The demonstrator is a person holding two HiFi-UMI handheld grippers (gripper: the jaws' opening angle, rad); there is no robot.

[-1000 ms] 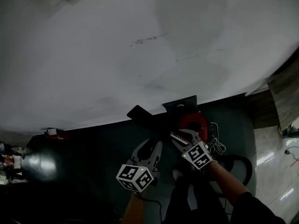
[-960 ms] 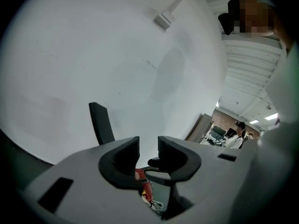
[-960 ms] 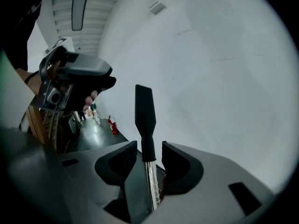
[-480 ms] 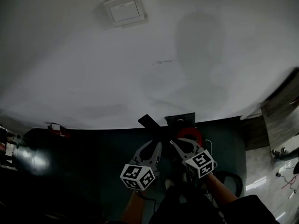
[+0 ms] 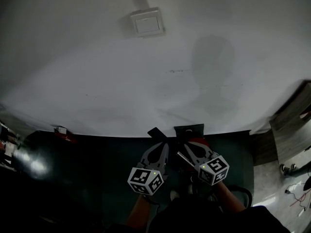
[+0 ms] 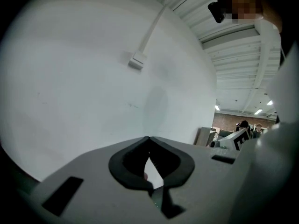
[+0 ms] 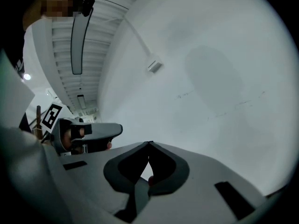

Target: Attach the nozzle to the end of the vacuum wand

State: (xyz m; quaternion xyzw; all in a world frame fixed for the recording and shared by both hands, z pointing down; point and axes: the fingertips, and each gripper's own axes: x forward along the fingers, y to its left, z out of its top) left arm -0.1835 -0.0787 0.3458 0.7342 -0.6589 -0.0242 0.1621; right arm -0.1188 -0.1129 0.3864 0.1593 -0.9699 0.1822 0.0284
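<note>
**2 tools closed and empty, vacuum parts on the floor**

The left tool (image 5: 162,149) and the right tool (image 5: 183,154) are side by side and point toward the white wall (image 5: 97,72). The jaws of both have just been closing. In each gripper view the tips meet and nothing is between them.

The red and black vacuum (image 5: 196,141) lies on the dark floor (image 5: 97,169) at the foot of the wall, just beyond the right tool. A black slanted piece (image 5: 156,132) beside it may be the nozzle or the wand; I cannot tell which.

I judge both parts to be stiff, light, smooth plastic, so the pads may slip. It seems better to take the nozzle by its neck and the wand near its open end.
</note>
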